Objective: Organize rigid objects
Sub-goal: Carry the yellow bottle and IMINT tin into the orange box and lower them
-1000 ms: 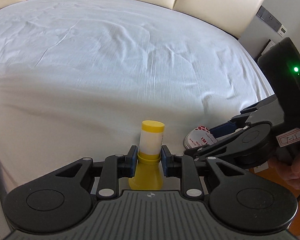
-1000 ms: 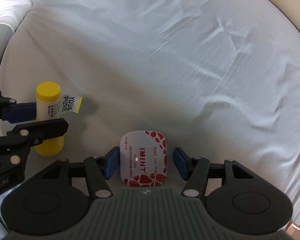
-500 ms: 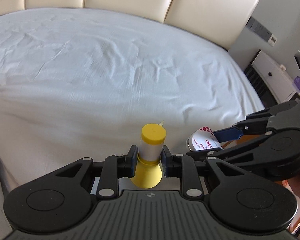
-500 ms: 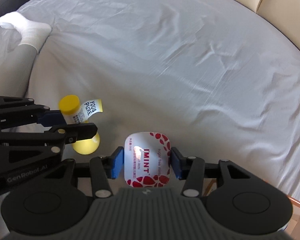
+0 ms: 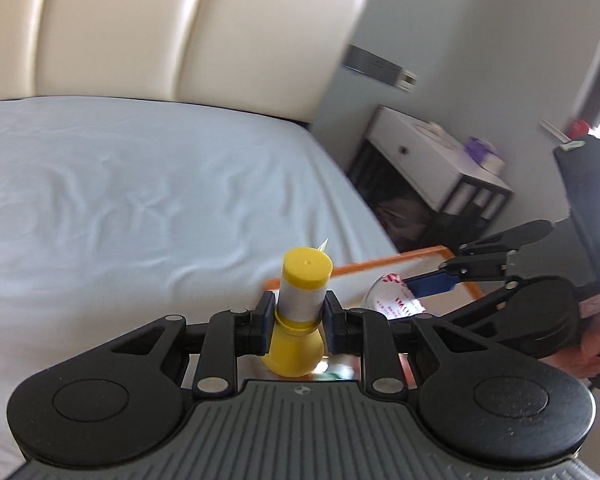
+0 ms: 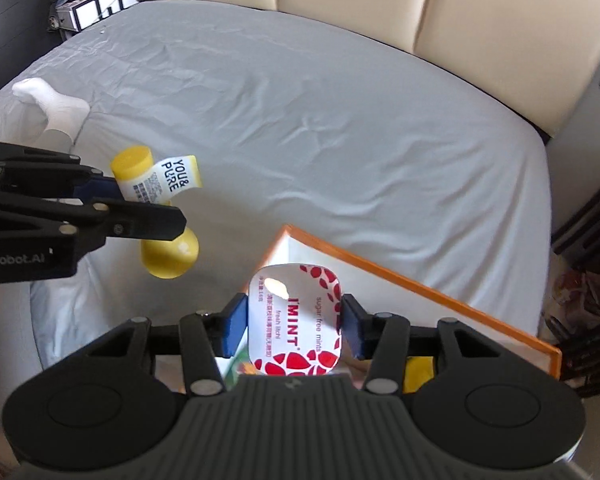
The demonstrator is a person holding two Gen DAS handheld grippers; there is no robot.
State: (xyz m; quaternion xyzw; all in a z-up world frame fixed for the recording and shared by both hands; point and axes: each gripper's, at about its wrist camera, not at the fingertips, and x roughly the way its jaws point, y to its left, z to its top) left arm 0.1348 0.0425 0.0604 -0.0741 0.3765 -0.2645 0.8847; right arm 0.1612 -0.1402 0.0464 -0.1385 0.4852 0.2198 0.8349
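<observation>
Both tools are loaded and both are up off the bed (image 6: 340, 128). The left tool (image 5: 296, 314) is clamped on the yellow bottle (image 5: 300, 312) at its neck ring, with the cap pointing to the top of the frame and the bulbous base hanging low. In the right wrist view the same bottle (image 6: 156, 208) sits at centre left, its long axis tilted, cap to the upper left and base to the lower right, and its flag label reads "YOU& PURE".

The right tool (image 6: 294, 326) is clenched on the mint tin (image 6: 296, 320), one blue pad on each side edge and the flat face turned up to the camera. The print reads "IMINT", "sugar free mints", "fresh litchi", over red blotches. On the left tool's black body at the left edge of that view, part of "Robot.AI" shows.

Here is the relation that matters: the orange-rimmed box (image 6: 420, 280) lies directly under and just beyond the tin, its white inside filling the lower centre and right of the frame. So the right tool is the nearer one, practically over the opening. The bottle hangs left of the box's near corner, over the bed's edge, and in the left wrist view the box (image 5: 384, 260) shows just behind and right of the bottle. The tin looks set to go in first; the bottle needs a shift rightward.
</observation>
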